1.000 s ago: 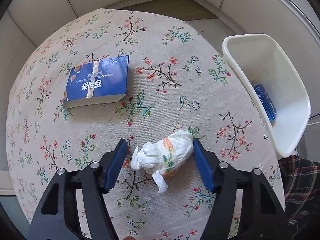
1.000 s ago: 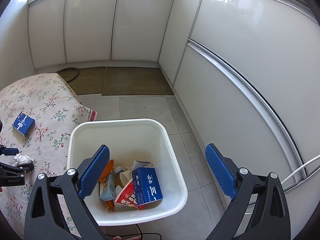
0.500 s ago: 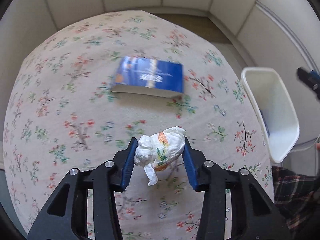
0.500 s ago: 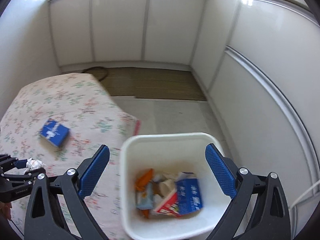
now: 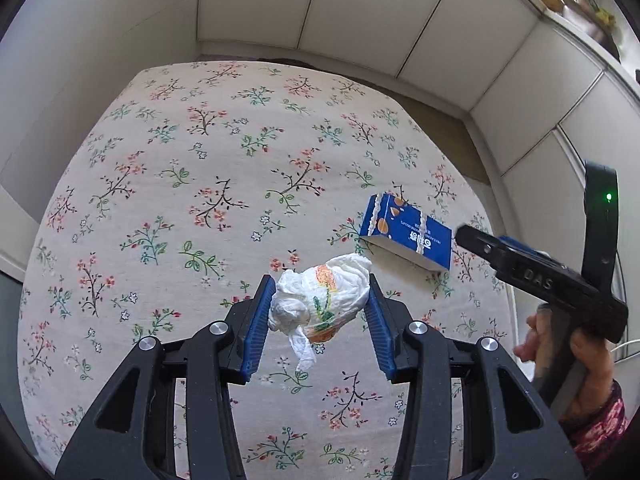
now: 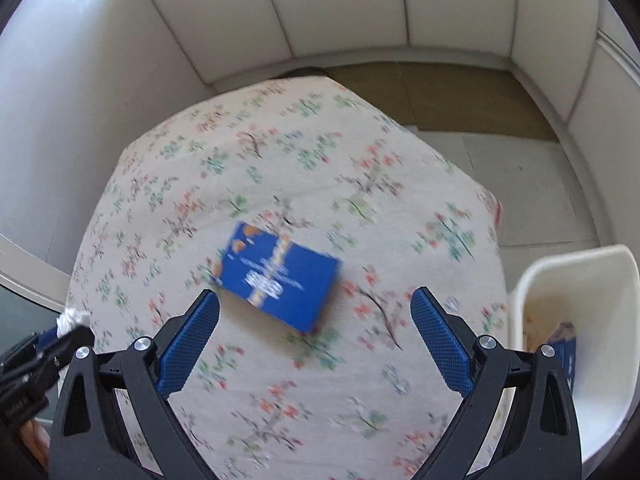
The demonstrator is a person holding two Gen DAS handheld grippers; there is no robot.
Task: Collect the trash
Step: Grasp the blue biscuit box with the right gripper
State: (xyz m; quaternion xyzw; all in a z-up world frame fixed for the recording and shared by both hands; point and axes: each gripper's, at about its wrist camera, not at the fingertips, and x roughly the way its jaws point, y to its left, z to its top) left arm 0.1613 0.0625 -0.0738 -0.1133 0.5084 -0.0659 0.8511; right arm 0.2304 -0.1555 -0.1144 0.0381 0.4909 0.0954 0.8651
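Lifted since earlier, the left gripper [image 5: 320, 316] pinches the crumpled napkin [image 5: 320, 300]; right gripper [image 6: 316, 336] fingers spread above the blue box [image 6: 280, 276].

White panelled cabinet fronts [image 5: 360, 20] wrap the corner behind a table under a floral cloth [image 5: 180, 208]. Floor [image 6: 520, 168] is pale tile, brown mat [image 6: 440, 88] along the cabinet base. Shelf [image 5: 568, 0] top right holds bowls and a basket; daylight glare upper left in right view.

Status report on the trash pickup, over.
Left gripper shut on crumpled napkin. Right gripper open above blue box. Nothing in the way.
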